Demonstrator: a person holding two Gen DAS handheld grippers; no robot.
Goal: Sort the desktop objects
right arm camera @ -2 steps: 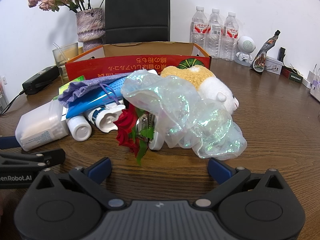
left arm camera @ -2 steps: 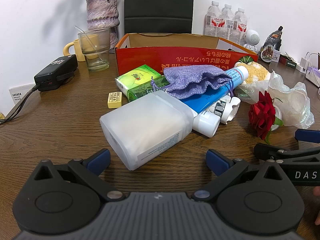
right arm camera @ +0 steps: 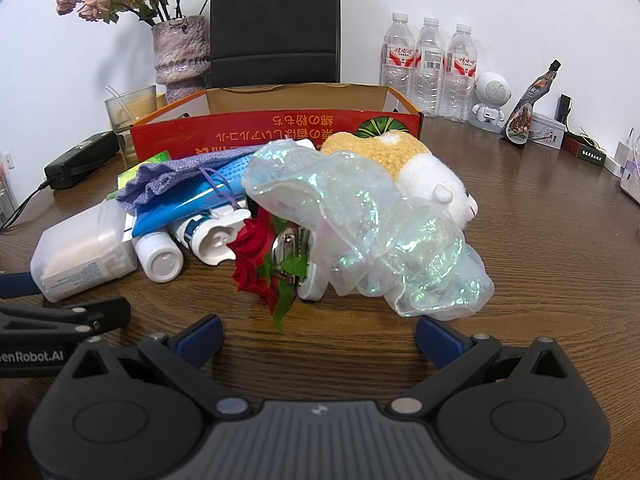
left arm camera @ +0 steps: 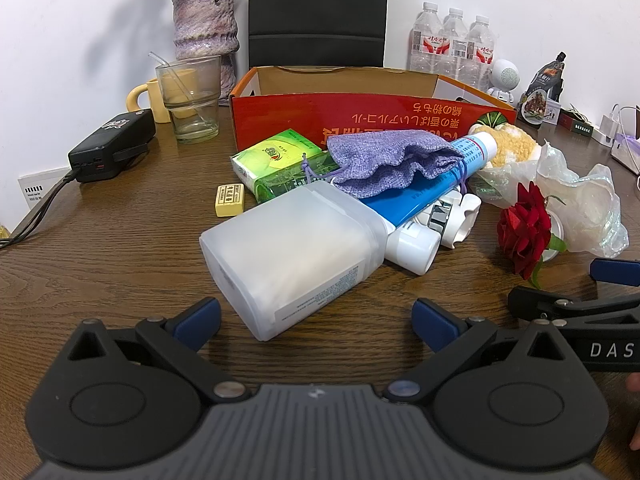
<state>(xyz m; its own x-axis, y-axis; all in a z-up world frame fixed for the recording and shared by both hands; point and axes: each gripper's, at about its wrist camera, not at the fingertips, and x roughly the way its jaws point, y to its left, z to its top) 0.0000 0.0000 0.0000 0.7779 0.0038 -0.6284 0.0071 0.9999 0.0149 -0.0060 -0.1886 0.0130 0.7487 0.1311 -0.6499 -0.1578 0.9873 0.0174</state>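
A pile of objects lies on the wooden table in front of an open red cardboard box (left arm camera: 304, 120) (right arm camera: 256, 132). A frosted plastic container (left arm camera: 292, 252) (right arm camera: 80, 248) lies nearest my left gripper (left arm camera: 316, 318), which is open and empty just before it. Behind are a purple cloth pouch (left arm camera: 384, 160), a blue tube (left arm camera: 432, 188), a green tissue pack (left arm camera: 276, 160) and a yellow eraser (left arm camera: 229, 199). My right gripper (right arm camera: 318, 338) is open and empty before a red rose (right arm camera: 252, 256), an iridescent bag (right arm camera: 360, 228) and a plush toy (right arm camera: 424, 172).
A glass (left arm camera: 192, 100), yellow mug (left arm camera: 148, 100), vase (left arm camera: 204, 24) and black charger (left arm camera: 112, 144) stand at the back left. Water bottles (right arm camera: 430, 64), a small white robot figure (right arm camera: 490, 100) and boxes stand at the back right. A black chair (left arm camera: 316, 8) is behind the box.
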